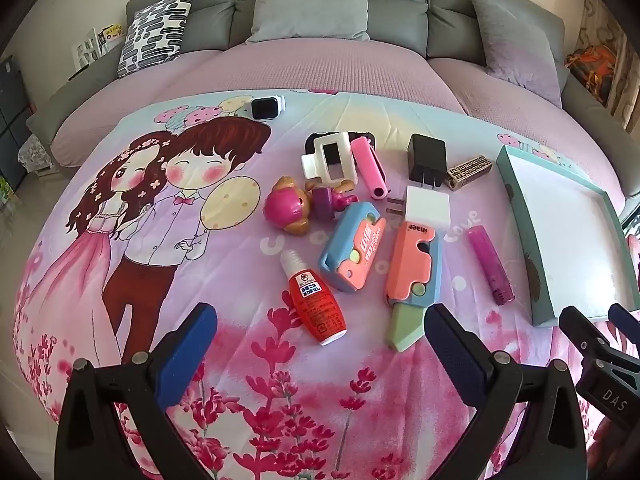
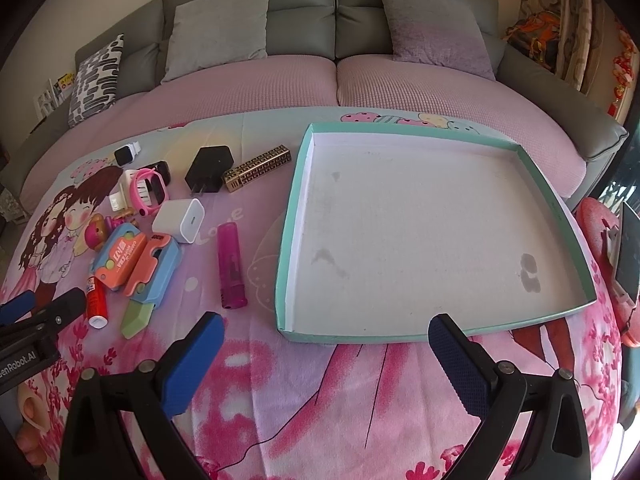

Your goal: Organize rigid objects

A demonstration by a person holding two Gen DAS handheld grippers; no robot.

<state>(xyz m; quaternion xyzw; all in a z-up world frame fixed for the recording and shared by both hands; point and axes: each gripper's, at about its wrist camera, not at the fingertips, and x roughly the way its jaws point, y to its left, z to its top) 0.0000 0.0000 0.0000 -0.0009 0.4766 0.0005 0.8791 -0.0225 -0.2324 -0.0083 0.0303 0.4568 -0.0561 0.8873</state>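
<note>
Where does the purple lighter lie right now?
In both views, the purple lighter lies on the cartoon blanket, between the teal tray and the orange-blue toy knife.

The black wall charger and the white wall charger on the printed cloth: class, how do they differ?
The black wall charger is dark and lies farther back, beside the patterned brass lighter; the white wall charger is pale and lies nearer, touching the orange-and-blue toy knife. The black one's prongs point toward the camera, the white one's leftward. Both are blocky two-prong plugs, outside the teal tray.

"das" on right gripper; "love" on cloth.
</note>
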